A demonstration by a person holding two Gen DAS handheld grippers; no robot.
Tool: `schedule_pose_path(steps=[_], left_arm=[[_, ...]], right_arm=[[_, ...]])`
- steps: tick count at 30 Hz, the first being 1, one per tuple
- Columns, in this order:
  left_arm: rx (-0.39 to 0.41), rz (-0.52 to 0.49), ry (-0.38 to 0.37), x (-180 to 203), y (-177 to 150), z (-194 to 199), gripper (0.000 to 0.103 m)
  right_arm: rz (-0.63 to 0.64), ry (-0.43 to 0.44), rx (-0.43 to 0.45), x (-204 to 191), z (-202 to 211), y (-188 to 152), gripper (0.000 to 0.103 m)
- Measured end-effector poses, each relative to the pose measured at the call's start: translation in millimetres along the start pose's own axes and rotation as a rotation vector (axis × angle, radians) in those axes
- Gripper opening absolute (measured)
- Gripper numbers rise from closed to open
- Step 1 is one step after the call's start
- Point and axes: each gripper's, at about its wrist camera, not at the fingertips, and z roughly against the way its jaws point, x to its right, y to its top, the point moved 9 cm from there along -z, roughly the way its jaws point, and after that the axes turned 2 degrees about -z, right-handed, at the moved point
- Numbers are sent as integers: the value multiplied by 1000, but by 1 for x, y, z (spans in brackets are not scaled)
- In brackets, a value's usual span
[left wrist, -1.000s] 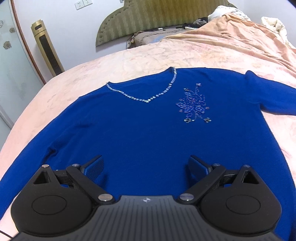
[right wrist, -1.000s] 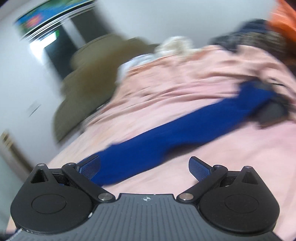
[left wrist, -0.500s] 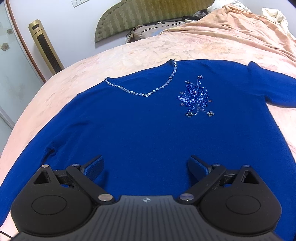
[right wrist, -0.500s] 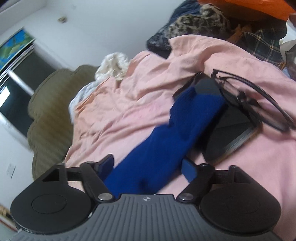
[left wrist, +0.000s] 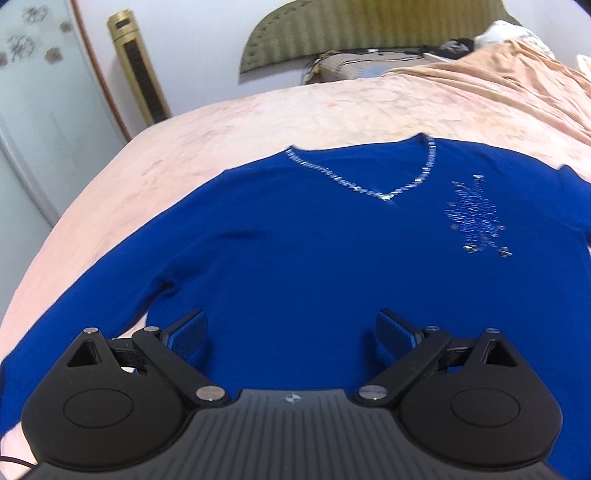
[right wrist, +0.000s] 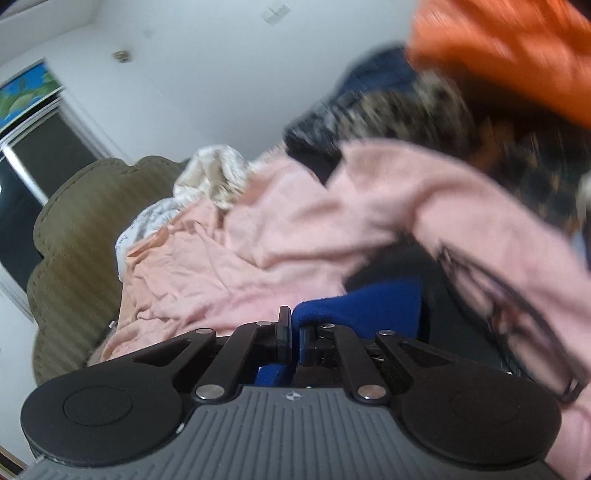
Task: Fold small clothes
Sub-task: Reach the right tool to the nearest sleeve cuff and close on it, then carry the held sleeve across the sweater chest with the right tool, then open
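A blue V-neck sweater with a beaded neckline and a beaded flower on the chest lies flat, front up, on the pink bedspread. My left gripper is open and empty, low over the sweater's lower body, near its left sleeve. My right gripper is shut on the end of the sweater's other sleeve, which sticks out past the closed fingers. The rest of that sleeve is hidden.
A dark flat device with black-framed glasses on it lies right beside the held sleeve. A pile of clothes sits behind. An olive headboard and a gold tower fan stand at the bed's far end.
My right gripper moved along the sleeve to its end and closed on it. My left gripper shifted to the left over the sweater and stayed open.
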Motion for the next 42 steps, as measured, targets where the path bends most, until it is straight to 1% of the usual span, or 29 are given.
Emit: schedule_pose_path(steps=[2, 4, 5, 7, 9, 11, 12, 14, 16, 17, 18, 19, 21, 22, 23, 24, 26, 29, 31, 32, 33, 34, 36, 37, 38, 39, 40, 41, 42], left_arm=[[-8, 30, -5, -11, -2, -4, 98], [-10, 53, -5, -22, -4, -7, 98], [-13, 62, -1, -27, -5, -9, 98], [-21, 78, 8, -39, -10, -11, 98], [-32, 93, 13, -50, -14, -14, 98], [-39, 109, 15, -60, -18, -17, 98], [-41, 116, 18, -66, -20, -19, 98], [-44, 129, 27, -77, -23, -21, 98], [-48, 144, 31, -88, -26, -24, 98], [-50, 152, 31, -92, -27, -26, 98], [-50, 159, 30, -96, -29, -27, 98], [-49, 166, 29, -99, -30, -28, 98], [-47, 179, 25, -104, -32, -31, 99], [-49, 184, 21, -104, -33, -33, 99], [-51, 190, 16, -104, -33, -36, 98], [-51, 194, 11, -104, -33, -37, 99], [-42, 197, 7, -103, -34, -40, 98], [-6, 178, 22, -101, -35, -39, 99], [11, 164, 29, -99, -36, -39, 98], [20, 160, 31, -99, -36, -37, 98], [30, 155, 32, -98, -36, -36, 98], [41, 152, 32, -97, -37, -35, 98], [58, 151, 35, -96, -40, -34, 98], [63, 153, 36, -96, -42, -34, 99], [68, 157, 37, -96, -44, -35, 99], [77, 161, 36, -96, -45, -34, 99], [84, 162, 34, -96, -46, -34, 99], [87, 163, 32, -97, -46, -34, 100], [87, 168, 31, -98, -46, -34, 101]], right_arm=[[150, 32, 35, -40, 12, -3, 8], [346, 95, 50, -98, 23, -22, 8], [459, 149, 48, -134, 30, -41, 9], [640, 248, 39, -193, 44, -83, 8], [812, 343, 20, -247, 57, -136, 8], [959, 434, -25, -290, 69, -198, 8], [1012, 470, -53, -305, 73, -225, 8], [1147, 546, -128, -328, 82, -292, 10], [1283, 601, -229, -334, 86, -352, 12], [1341, 614, -283, -331, 87, -380, 17], [1382, 616, -324, -328, 90, -398, 24], [1406, 622, -359, -325, 93, -412, 27], [1393, 643, -408, -316, 101, -419, 46], [1364, 652, -425, -314, 104, -416, 52], [1322, 663, -454, -313, 106, -410, 61], [1264, 684, -504, -312, 109, -404, 67], [1120, 731, -626, -310, 114, -395, 71], [914, 734, -737, -304, 111, -379, 71], [746, 687, -782, -297, 97, -366, 73], [661, 647, -806, -290, 87, -361, 73], [555, 603, -839, -282, 75, -357, 72], [444, 586, -869, -279, 66, -354, 72], [255, 570, -886, -281, 52, -350, 75], [207, 551, -876, -284, 47, -350, 75], [182, 520, -854, -291, 43, -352, 75], [189, 507, -840, -300, 44, -355, 73], [228, 526, -839, -315, 52, -362, 73], [285, 594, -852, -334, 66, -370, 74], [363, 698, -876, -356, 87, -381, 82]])
